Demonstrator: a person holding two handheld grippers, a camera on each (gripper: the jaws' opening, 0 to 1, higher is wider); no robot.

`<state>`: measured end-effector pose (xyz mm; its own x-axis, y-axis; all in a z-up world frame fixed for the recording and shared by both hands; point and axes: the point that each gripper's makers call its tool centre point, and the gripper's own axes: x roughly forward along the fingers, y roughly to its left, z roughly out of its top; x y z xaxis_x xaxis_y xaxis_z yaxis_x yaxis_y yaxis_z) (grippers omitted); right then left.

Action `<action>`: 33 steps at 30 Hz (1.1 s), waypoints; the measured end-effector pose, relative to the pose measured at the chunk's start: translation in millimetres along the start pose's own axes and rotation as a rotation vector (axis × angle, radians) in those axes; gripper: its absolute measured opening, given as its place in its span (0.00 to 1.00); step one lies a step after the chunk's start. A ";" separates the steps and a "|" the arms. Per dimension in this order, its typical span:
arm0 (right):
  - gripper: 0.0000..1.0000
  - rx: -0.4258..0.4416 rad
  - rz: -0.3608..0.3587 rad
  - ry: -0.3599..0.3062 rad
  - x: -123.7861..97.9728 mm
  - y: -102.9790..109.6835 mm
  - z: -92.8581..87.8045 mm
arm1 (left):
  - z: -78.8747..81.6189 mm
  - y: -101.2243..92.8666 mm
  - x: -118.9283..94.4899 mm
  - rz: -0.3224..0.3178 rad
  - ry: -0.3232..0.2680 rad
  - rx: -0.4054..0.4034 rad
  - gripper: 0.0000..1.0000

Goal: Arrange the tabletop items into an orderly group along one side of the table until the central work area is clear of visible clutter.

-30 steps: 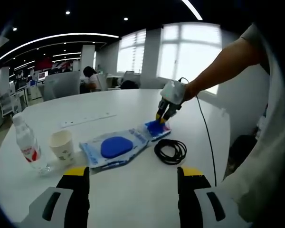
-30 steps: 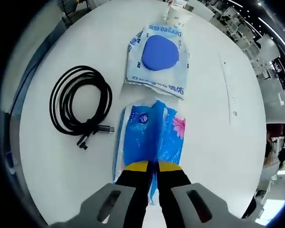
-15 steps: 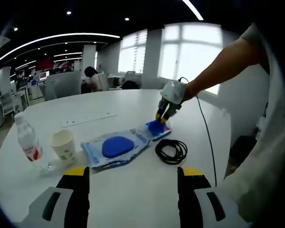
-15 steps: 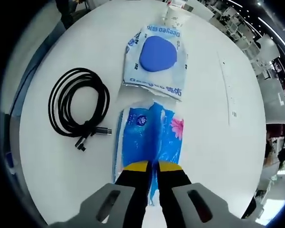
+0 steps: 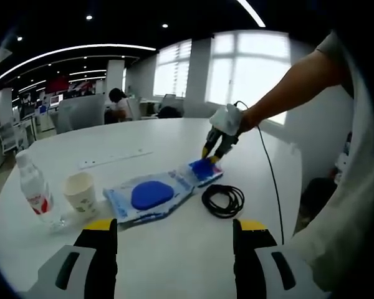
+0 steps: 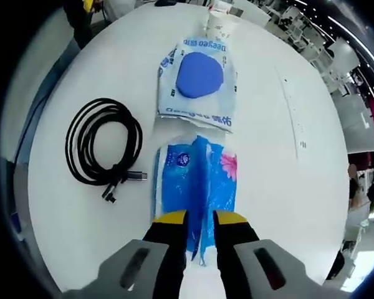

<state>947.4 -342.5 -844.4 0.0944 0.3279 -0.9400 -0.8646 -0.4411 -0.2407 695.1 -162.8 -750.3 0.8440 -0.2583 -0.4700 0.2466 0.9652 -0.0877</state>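
The left gripper [image 5: 173, 240] has two broad black fingers [image 5: 101, 258] capped with yellow tips, each set on a pale grey base with a dark oval slot. The right gripper [image 6: 199, 219] is built the same: black fingers [image 6: 169, 240] with yellow tips, and grey bases with rounded slots. Seen from the left gripper view, the right gripper [image 5: 211, 153] has a whitish-grey body with a thin black cable running off its back. The person wears a short light-coloured sleeve [image 5: 332, 47] and a light top [image 5: 355, 205].
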 end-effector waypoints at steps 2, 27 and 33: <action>0.17 0.012 0.001 -0.005 0.9 1.2 -0.2 | 0.7 -0.2 0.2 -0.002 -0.002 -0.001 0.75; 0.36 0.201 -0.090 -0.119 -31.3 7.0 23.6 | -1.9 -9.7 0.4 -0.043 -0.010 0.021 0.75; 0.40 0.229 -0.110 -0.142 -35.2 9.8 29.2 | -3.1 -10.4 -1.5 -0.048 -0.012 0.021 0.76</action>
<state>921.2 -334.0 -806.7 0.1374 0.4844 -0.8640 -0.9433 -0.2021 -0.2633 689.8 -172.2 -751.4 0.8368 -0.3047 -0.4548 0.2965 0.9507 -0.0913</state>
